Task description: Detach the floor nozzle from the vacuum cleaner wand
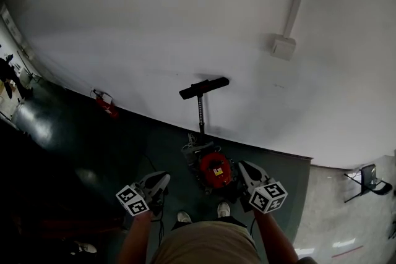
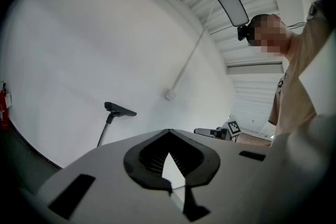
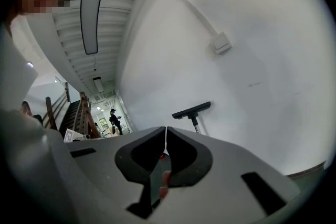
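The black floor nozzle (image 1: 204, 88) sits at the top of a thin wand (image 1: 200, 114) that stands upright against the white wall. At the wand's foot, the red vacuum body (image 1: 214, 170) rests on the dark floor. My left gripper (image 1: 162, 181) hovers left of the vacuum body, shut and holding nothing. My right gripper (image 1: 243, 167) is close beside the body's right, also shut and holding nothing. In the left gripper view the nozzle (image 2: 119, 109) shows far off beyond the closed jaws (image 2: 169, 131). The right gripper view has the nozzle (image 3: 191, 109) above its closed jaws (image 3: 166, 131).
A red fire extinguisher (image 1: 106, 105) stands at the wall to the left. A wall box (image 1: 283, 46) with a conduit is mounted above right. A folding chair (image 1: 369, 182) stands on the lighter floor at far right. The person's shoes (image 1: 183, 217) are just behind the vacuum body.
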Demonstrator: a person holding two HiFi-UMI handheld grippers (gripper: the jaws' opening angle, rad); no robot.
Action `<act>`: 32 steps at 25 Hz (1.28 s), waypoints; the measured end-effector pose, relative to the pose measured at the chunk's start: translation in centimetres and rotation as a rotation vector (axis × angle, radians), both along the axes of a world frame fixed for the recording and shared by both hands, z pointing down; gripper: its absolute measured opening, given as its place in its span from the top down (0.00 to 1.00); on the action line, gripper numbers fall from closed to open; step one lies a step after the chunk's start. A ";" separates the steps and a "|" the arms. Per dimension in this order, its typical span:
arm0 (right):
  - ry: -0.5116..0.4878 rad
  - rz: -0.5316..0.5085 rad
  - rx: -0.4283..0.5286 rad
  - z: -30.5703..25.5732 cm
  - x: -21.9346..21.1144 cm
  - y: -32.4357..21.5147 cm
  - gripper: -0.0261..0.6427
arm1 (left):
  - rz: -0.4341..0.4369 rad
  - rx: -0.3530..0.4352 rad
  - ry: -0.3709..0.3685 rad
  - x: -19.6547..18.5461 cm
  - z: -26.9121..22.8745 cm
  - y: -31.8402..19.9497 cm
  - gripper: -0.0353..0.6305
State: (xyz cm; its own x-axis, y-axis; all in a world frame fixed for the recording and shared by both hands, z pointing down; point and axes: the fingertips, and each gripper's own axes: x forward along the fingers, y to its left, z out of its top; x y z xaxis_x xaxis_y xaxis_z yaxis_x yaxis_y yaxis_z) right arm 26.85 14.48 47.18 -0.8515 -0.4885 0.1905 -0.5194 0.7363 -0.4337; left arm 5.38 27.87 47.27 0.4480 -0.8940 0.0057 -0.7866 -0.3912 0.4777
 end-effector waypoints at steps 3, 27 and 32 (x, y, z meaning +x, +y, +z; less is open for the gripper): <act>-0.007 0.003 -0.009 0.2 -2.3 1.2 0.94 | -0.003 -0.005 0.005 -2.1 0.2 1.8 0.94; 0.008 0.032 -0.074 1.9 -13.2 9.1 0.94 | 0.026 -0.013 0.011 -15.5 4.2 10.1 0.94; 0.007 0.057 -0.082 2.8 -13.6 6.4 0.94 | -0.032 -0.003 0.025 -17.5 3.5 7.6 0.94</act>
